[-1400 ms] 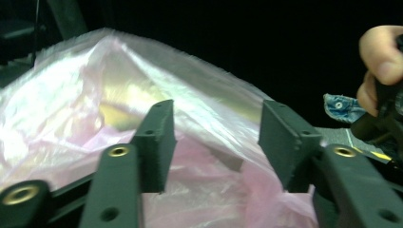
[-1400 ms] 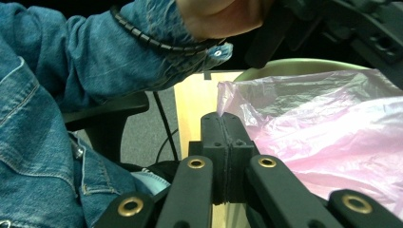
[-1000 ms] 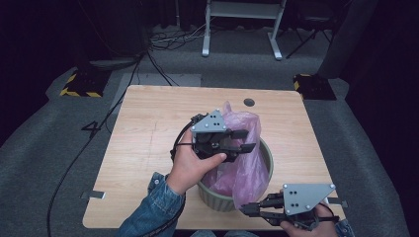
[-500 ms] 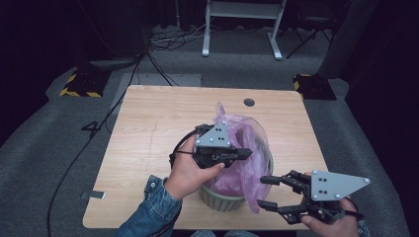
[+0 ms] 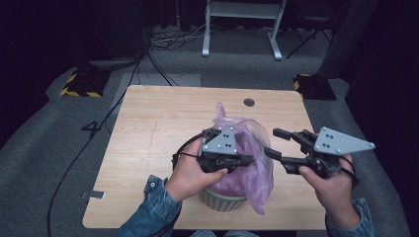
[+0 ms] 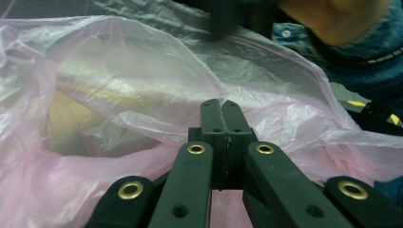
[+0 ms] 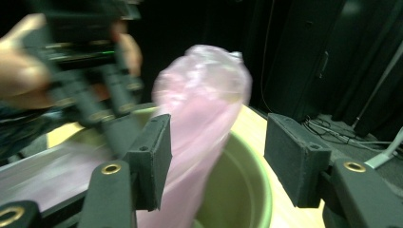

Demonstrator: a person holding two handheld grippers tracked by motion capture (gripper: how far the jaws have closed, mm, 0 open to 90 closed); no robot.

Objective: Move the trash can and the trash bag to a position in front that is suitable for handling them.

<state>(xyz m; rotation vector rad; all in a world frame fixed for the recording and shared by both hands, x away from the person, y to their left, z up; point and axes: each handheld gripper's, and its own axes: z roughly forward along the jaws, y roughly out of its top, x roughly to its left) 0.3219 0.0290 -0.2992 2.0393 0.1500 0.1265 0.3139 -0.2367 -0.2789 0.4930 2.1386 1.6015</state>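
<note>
Bin and bag at the near edge of the bench

The bin (image 5: 223, 200) stands on the bench (image 5: 163, 123) near its front edge, the plastic bag (image 5: 249, 148) in it and draping over its right side. The left claw (image 5: 247, 160) is above the bin, the right claw (image 5: 274, 143) just right of the bag.

far tabletop (image 5: 168, 113): free | near edge: bin (image 5: 223, 200), bag (image 5: 249, 148) block

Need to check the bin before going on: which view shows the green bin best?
The right gripper view: the green bin shows its open rim and inside. The high view gives just its base under the pink bag. The left gripper view shows it dimly through plastic.
</note>
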